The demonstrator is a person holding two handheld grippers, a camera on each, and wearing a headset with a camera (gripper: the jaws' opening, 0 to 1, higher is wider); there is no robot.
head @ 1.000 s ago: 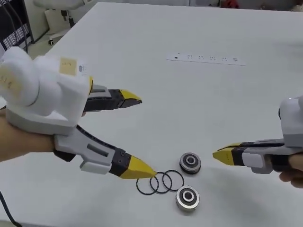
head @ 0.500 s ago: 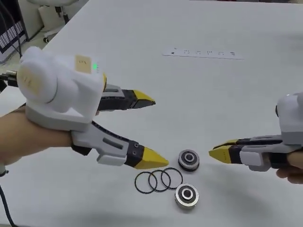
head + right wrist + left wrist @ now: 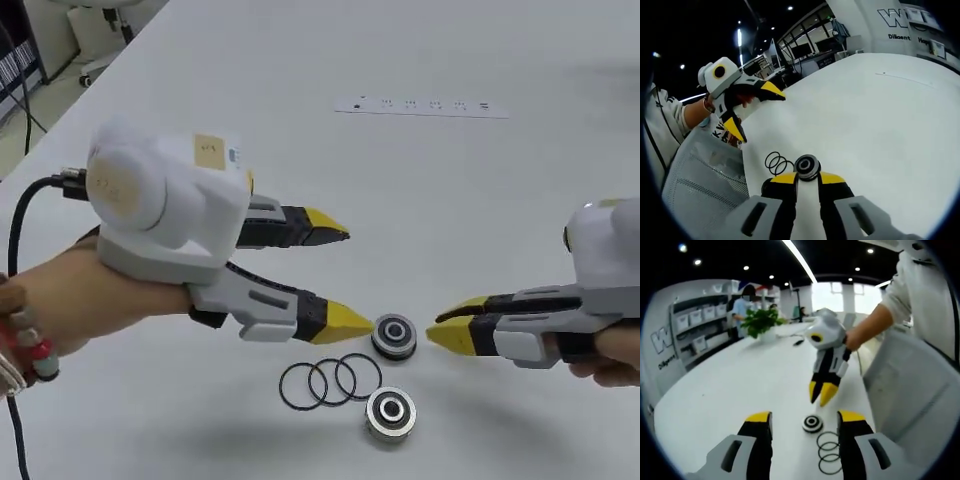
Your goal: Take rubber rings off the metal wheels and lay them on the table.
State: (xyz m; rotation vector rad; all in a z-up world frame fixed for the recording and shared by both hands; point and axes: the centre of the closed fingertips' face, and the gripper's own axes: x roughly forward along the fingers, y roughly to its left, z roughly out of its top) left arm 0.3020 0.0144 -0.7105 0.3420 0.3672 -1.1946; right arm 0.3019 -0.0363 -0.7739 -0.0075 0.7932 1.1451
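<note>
Upper right of the right gripper view: a big "W" on the wall, with "Diligent…" beneath, cut off. Left of the left gripper view: "W" on the wall; the smaller line is unclear.

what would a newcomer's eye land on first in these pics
Two yellow-tipped grippers point at each other low over the white table: the left gripper with jaws wide, the right gripper with jaws narrowly apart. Between their tips sits a metal wheel. A second wheel lies nearer the person, beside three black rubber rings that overlap in a row.
</note>
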